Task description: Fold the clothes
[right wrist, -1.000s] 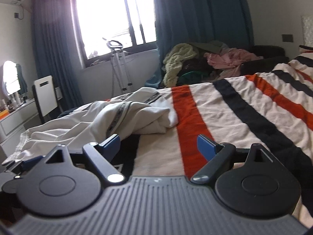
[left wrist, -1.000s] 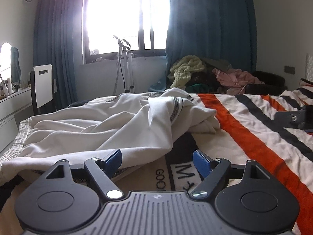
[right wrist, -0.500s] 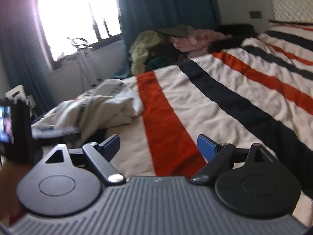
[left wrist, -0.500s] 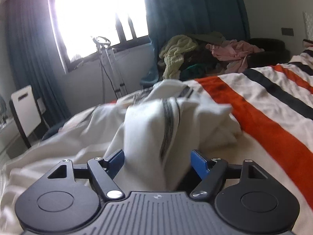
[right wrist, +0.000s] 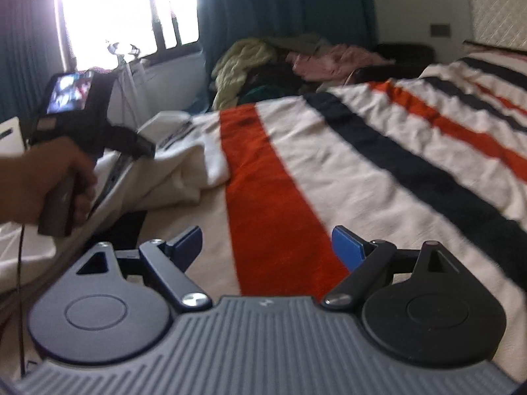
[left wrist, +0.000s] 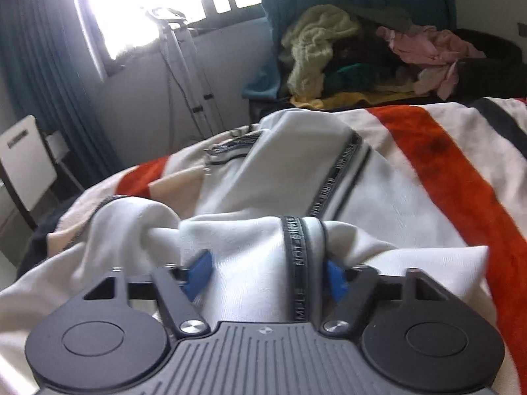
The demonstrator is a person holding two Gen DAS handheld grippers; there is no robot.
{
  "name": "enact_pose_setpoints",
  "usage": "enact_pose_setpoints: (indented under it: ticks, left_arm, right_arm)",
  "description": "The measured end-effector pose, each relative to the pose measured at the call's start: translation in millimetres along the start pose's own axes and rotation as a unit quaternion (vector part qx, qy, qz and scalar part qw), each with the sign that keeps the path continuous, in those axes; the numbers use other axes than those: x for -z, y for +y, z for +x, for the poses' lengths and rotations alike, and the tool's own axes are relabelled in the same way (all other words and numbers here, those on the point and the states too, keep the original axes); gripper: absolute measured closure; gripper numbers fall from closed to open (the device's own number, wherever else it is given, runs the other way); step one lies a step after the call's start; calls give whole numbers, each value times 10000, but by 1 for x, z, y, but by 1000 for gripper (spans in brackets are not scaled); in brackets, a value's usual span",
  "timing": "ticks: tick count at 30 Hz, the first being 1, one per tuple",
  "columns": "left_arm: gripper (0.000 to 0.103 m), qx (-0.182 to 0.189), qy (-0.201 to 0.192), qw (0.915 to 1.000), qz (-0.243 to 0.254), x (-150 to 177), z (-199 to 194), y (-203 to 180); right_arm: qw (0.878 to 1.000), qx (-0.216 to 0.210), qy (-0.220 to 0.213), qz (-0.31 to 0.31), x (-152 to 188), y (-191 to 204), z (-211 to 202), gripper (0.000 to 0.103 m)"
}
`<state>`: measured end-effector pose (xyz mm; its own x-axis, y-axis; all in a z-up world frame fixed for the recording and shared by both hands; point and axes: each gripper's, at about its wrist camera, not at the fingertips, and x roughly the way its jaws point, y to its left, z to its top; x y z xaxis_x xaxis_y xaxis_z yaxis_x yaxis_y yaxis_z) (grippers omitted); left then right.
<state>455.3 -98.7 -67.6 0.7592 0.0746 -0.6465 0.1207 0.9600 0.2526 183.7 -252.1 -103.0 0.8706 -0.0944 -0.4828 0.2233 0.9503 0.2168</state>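
White ribbed garment [left wrist: 250,273], black-taped seam

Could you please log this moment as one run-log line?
left gripper: open around white garment | right gripper: open, empty, over striped blanket

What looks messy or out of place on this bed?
The white garment lies crumpled on the striped blanket, a fold bunched between the left gripper. Behind the bed, a pile of clothes sits in a heap.

White garment [left wrist: 263,177] bunched between left gripper [left wrist: 267,273] jaws, covering blue pads; contact unclear. Tape lettering motion-blurred, unreadable. Person's hand [right wrist: 49,181] cut off at right-wrist frame edge. Window [left wrist: 158,3] overexposed.
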Motion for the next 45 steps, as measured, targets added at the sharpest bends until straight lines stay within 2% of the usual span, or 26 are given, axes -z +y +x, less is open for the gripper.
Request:
enact_pose_setpoints:
  ticks: [1, 3, 5, 11, 15, 18, 21, 25, 28, 31, 34, 36, 37, 39, 41, 43, 45]
  left_arm:
    - [75, 149, 18, 9999, 6, -2, -4, 0]
    - [90, 235, -3, 9996, 124, 0, -17, -1]
    - [93, 265, -38, 9993, 270, 3, -32, -2]
    - [95, 587, -753, 9945, 429, 34, -133, 1]
    - [95, 1084, -1148, 9860, 537, 86, -217, -4]
    - [95, 1309, -1428, 9764, 950, 139, -260, -15]
    - [95, 1391, -1353, 9767, 920, 184, -278, -22]
    - [94, 1506, -1399, 9783, 266, 213, -277, -11]
    - [92, 1684, -1650, 9716, -193, 226, -269, 3]
    - [80, 1770, -1458, 9716, -582, 231, -259, 10]
    - [77, 1747, -1490, 9716, -567, 236, -263, 10]
    - [59, 1766, -1474, 9712, -629, 236, -266, 12]
    - [54, 1797, -1444, 9707, -682, 236, -268, 15]
    - [29, 1826, -1398, 9707, -701, 237, -273, 17]
    - [14, 1831, -1363, 9707, -745, 238, -278, 21]
    - [11, 1838, -1373, 9698, -832, 238, -285, 26]
    - [3, 1828, -1422, 9683, -932, 238, -293, 33]
  right_arm:
    - [10000, 14, 8, -18, 0, 0, 3, 16]
    - [9998, 118, -91, -108, -2, -1, 3, 16]
    - [9994, 222, -191, -199, -4, -2, 3, 16]
    - [9969, 459, -495, -406, -10, -6, -2, 16]
    - [9963, 516, -569, -387, -17, -9, -14, 16]
    - [9960, 536, -619, -365, -22, -9, -28, 16]
    - [9950, 428, -787, -432, -26, -5, -45, 16]
    - [9951, 185, -864, -435, -27, -5, -66, 16]
    - [9951, 17, -925, -355, -25, -8, -81, 16]
    - [9932, 10, -1133, -252, -16, -13, -94, 16]
    - [9919, 0, -1223, -332, -10, -12, -101, 16]
    - [9908, -21, -1291, -393, -9, -9, -106, 16]
    - [9901, -33, -1332, -431, -8, -8, -110, 16]
    - [9896, -50, -1361, -462, -6, -7, -115, 16]
    - [9907, -77, -1307, -370, -5, -10, -119, 16]
    - [9906, -244, -1334, -197, -4, -14, -126, 16]
    - [9881, -363, -1491, -137, -3, -15, -134, 16]
